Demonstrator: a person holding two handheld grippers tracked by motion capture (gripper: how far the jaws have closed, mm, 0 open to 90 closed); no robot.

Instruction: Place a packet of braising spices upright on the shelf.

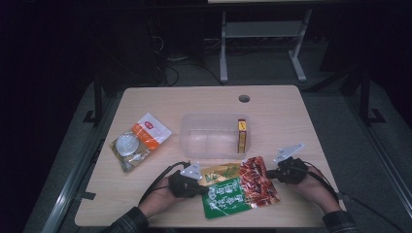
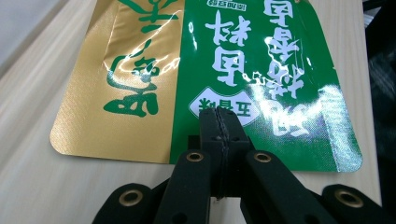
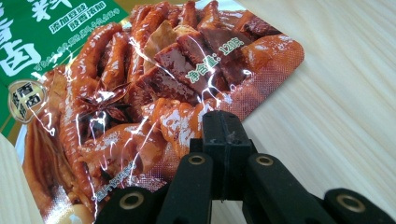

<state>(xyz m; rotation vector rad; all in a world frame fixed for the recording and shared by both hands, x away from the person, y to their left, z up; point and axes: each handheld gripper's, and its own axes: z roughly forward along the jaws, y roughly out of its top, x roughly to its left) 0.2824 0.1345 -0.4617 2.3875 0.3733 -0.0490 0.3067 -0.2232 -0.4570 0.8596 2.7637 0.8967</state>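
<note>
Left tongs and right tongs both closed, empty, flanking the green-and-red seasoning pouch lying flat on the table; clear plastic bin just behind.

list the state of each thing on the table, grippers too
left gripper: shut, tips at the pouch's green edge
right gripper: shut, tips at the pouch's red edge
seasoning pouch: flat on the table, sealed
clear bin: upright, no lid
yellow box: standing in the bin
orange bag: lying flat
</note>
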